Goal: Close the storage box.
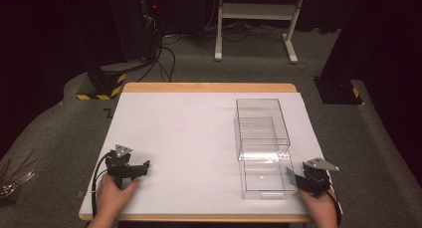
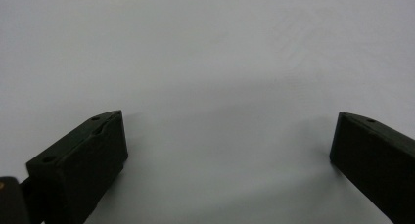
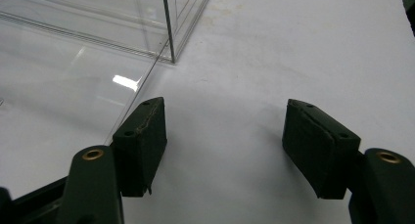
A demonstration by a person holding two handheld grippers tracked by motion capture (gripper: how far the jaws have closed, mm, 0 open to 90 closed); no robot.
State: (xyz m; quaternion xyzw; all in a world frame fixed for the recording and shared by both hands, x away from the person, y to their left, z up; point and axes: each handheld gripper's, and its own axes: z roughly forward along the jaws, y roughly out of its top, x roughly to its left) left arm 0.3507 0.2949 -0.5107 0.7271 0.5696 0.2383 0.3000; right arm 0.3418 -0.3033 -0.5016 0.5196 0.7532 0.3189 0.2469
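- Right gripper (image 3: 225, 150) jaws nearest the lens in right gripper view: spread wide, nothing between, only white table sheet (image 3: 303, 48) in the gap.
- Left-hand jaw in that view just beside the near right edge of the clear drawer tray (image 3: 63, 101); touching or not: cannot tell, clear plastic hard to read.
- Tray cut off at left and bottom there; clear box shell (image 3: 147, 18) cut off at top.
- High view: clear drawer tray (image 1: 263, 180) pulled out toward the person from clear box shell (image 1: 261, 126); edges faint, overlap hard to judge.
- Right gripper (image 1: 293, 177) at tray's right side; right hand (image 1: 321, 210) partly cut by bottom edge.
- Left gripper (image 1: 144, 167) well left of the tray, held by left hand (image 1: 112, 198).
- Left gripper (image 2: 227, 145) jaws wide, empty, over bare sheet; both jaws cut off at bottom.
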